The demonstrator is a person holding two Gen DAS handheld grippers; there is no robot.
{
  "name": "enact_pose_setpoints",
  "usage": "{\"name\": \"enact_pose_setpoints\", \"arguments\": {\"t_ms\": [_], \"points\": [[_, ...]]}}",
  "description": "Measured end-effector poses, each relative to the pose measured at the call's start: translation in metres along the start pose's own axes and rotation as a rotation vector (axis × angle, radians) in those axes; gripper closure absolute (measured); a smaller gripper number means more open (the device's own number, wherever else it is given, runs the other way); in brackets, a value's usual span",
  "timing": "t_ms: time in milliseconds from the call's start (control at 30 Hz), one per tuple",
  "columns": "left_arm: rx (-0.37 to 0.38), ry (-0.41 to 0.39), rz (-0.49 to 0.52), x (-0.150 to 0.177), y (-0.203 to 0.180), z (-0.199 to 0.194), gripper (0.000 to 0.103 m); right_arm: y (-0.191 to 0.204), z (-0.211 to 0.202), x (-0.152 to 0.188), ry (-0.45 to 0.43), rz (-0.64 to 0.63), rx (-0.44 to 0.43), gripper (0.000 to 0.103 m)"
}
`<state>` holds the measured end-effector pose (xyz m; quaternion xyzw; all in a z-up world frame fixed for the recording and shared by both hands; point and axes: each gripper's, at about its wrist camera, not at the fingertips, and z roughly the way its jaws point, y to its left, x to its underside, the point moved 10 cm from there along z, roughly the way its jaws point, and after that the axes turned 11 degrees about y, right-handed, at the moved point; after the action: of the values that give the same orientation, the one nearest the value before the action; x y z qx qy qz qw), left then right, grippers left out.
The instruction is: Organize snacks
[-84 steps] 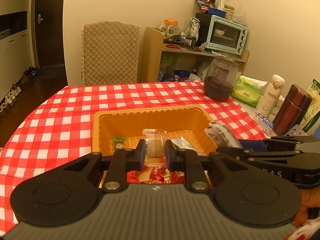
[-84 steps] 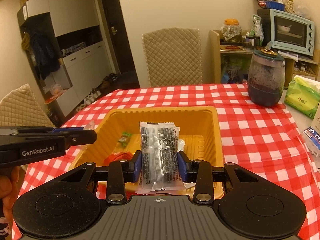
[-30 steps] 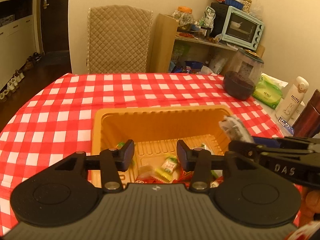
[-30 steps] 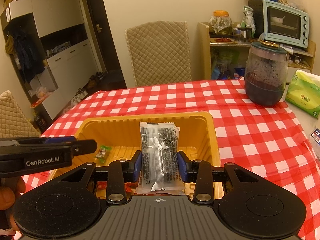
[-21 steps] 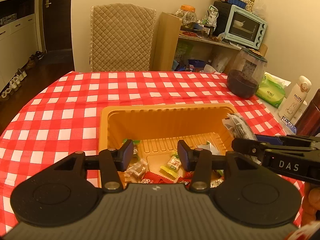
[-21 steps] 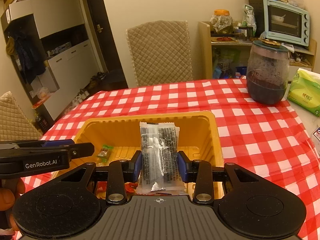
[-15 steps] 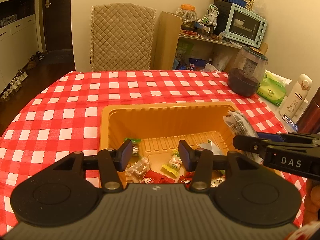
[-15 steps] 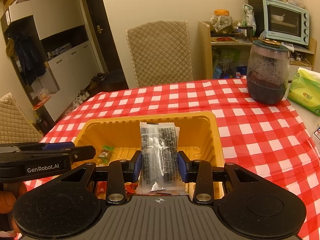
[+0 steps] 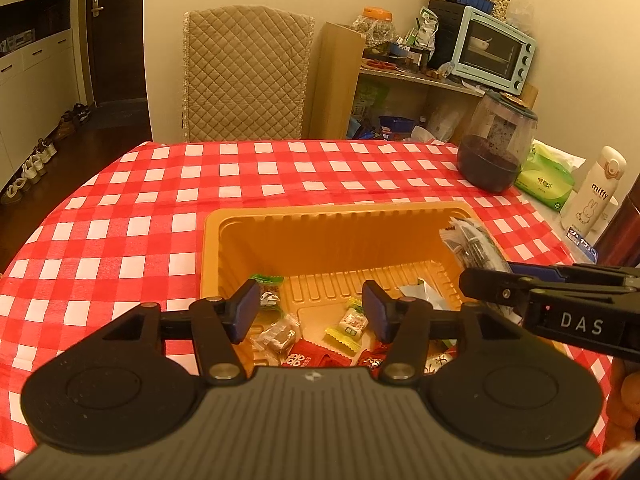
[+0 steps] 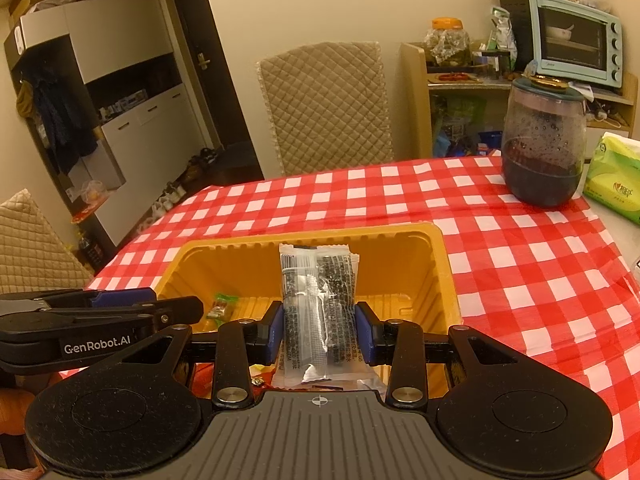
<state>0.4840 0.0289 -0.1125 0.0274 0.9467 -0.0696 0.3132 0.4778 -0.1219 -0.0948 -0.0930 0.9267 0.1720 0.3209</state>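
Observation:
An orange plastic tray (image 9: 332, 216) (image 10: 440, 276) sits on the red checked tablecloth and holds several small wrapped snacks (image 9: 352, 324). Over its near end my left gripper (image 9: 308, 306) has its jaws opening, with nothing between them. My right gripper (image 10: 320, 326) is shut on a clear packet with dark print (image 10: 318, 304), held upright above the tray's near right side. That packet (image 9: 476, 248) and the right gripper (image 9: 496, 284) also show at the right of the left wrist view. A green-wrapped sweet (image 10: 222, 306) lies at the tray's left.
A dark glass jar (image 10: 544, 140) stands at the table's far right, beside a green tissue pack (image 10: 616, 176). A white flask (image 9: 596, 192) and a brown flask stand at the right edge. A quilted chair (image 9: 246, 76) is behind the table.
The left gripper let a clear-wrapped snack drop into the tray, then drew back slightly and its jaws spread wider. The right gripper kept still with its packet.

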Motion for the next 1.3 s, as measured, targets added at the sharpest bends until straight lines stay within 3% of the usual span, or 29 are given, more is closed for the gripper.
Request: {"name": "enact_pose_setpoints", "arguments": {"t_ms": [367,433,467,500,533,900,1300], "points": [[-0.006,-0.006,-0.01,0.001,0.004,-0.002,0.046,0.004,0.001,-0.004,-0.025,0.012,-0.011,0.065],[-0.008,-0.008,-0.012,0.001,0.006,-0.003,0.037,0.003,0.003,-0.005,-0.031,0.024,-0.033,0.064],[-0.013,-0.01,-0.013,0.001,0.006,-0.003,0.034,0.002,0.004,-0.005,-0.031,0.037,-0.045,0.061],[-0.017,-0.013,-0.013,0.0,0.007,-0.004,0.029,-0.001,0.003,-0.006,-0.038,0.052,-0.048,0.041],[-0.02,-0.016,-0.013,0.0,0.008,-0.004,0.026,-0.003,0.001,-0.007,-0.05,0.067,-0.046,0.028],[-0.079,-0.036,0.008,0.0,0.012,-0.006,0.008,-0.017,-0.004,-0.007,-0.046,0.085,0.014,0.027],[-0.092,-0.034,0.023,0.003,0.013,-0.005,0.001,-0.019,-0.005,-0.004,-0.036,0.058,0.036,0.027]]}}
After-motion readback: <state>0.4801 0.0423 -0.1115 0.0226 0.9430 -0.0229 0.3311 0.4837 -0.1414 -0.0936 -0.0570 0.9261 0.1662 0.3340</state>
